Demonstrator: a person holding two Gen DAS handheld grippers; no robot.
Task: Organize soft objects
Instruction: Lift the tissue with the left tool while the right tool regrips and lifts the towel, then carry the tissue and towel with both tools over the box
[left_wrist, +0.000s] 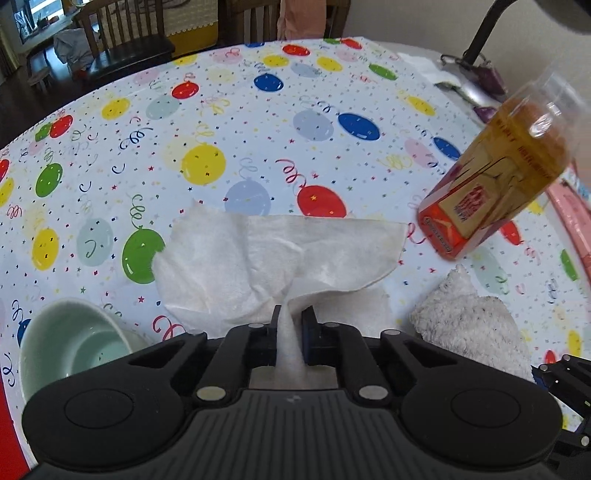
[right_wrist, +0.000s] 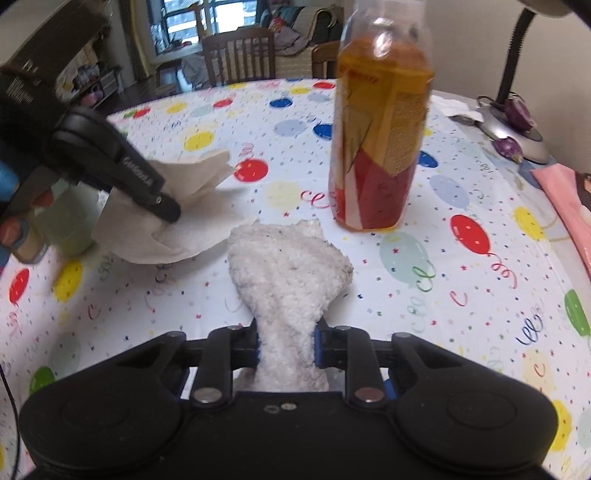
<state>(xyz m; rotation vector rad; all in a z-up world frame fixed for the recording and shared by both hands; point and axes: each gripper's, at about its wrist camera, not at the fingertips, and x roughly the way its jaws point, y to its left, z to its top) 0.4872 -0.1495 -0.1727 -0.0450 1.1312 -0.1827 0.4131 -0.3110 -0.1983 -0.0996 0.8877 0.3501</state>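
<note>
The left gripper (left_wrist: 291, 325) pinches a thin white tissue (left_wrist: 280, 254) at its near edge; light and limp, it drapes over the balloon-print tablecloth (left_wrist: 221, 122). The right gripper (right_wrist: 286, 345) is pressed on a fluffy white cloth (right_wrist: 288, 266) just near of the bottle (right_wrist: 380, 147); soft and compressible, it likely wants a bunched grip.

Tablecloth (left_wrist: 258, 110) is white with red, yellow, blue and green balloons plus confetti. Tissue (left_wrist: 258, 254) plain white, fluffy cloth (right_wrist: 288, 273) off-white, bowl (left_wrist: 70, 343) pale green, bottle (right_wrist: 380, 147) amber with red-gold label.

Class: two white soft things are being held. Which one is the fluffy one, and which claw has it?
The fluffy cloth, pinched in the right claw. The left claw holds the thin, smooth, creased tissue.
</note>
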